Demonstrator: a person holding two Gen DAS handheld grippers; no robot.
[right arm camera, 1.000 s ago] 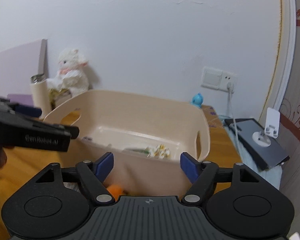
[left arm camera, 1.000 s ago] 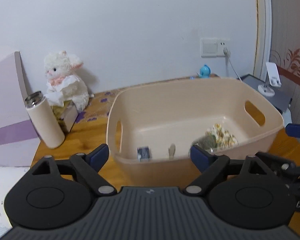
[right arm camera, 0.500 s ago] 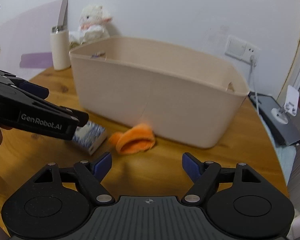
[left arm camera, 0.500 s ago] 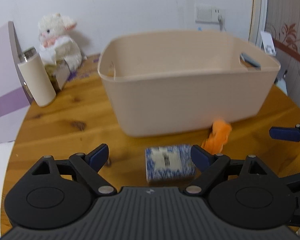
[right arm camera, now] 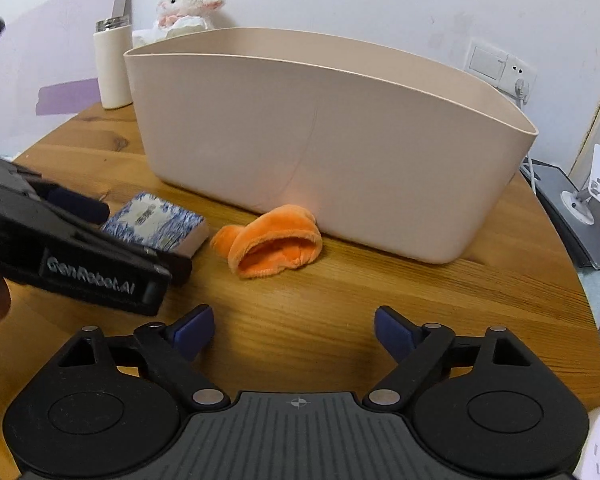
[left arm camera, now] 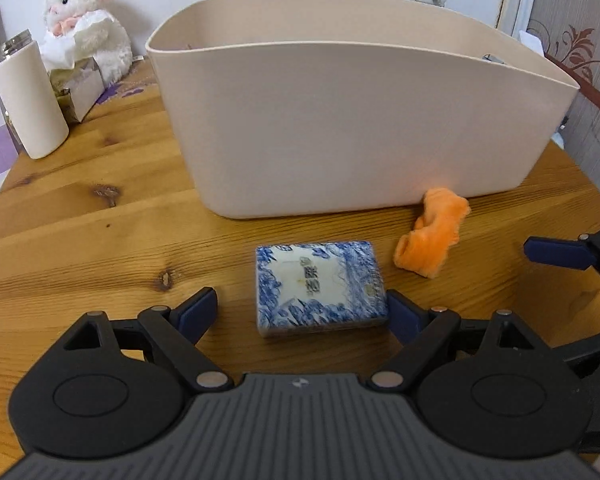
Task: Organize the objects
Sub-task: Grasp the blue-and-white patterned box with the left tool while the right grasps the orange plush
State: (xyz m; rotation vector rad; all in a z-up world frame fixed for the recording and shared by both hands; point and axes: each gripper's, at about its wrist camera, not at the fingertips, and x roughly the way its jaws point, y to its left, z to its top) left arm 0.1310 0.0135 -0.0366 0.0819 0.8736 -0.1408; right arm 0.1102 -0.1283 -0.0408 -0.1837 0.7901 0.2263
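Note:
A blue-and-white patterned box (left arm camera: 319,286) lies flat on the wooden table (left arm camera: 100,232) in front of a beige plastic bin (left arm camera: 340,120). My left gripper (left arm camera: 300,312) is open, its fingers on either side of the box's near end, the right finger close against it. An orange cloth (left arm camera: 434,232) lies right of the box, near the bin's wall. In the right wrist view the box (right arm camera: 156,222), orange cloth (right arm camera: 276,236) and bin (right arm camera: 320,140) show too. My right gripper (right arm camera: 294,330) is open and empty, low over the table, short of the cloth.
A cream bottle (left arm camera: 28,96), a white plush lamb (left arm camera: 88,28) and a tissue box (left arm camera: 80,84) stand at the back left. A phone stand and dark device (right arm camera: 588,196) sit off the table's right edge. The left gripper's body (right arm camera: 72,252) crosses the right wrist view.
Both grippers dropped from above the bin's rim to table level in front of it. The left gripper moved in until its open fingers flank the patterned box. The right gripper neared the cloth.

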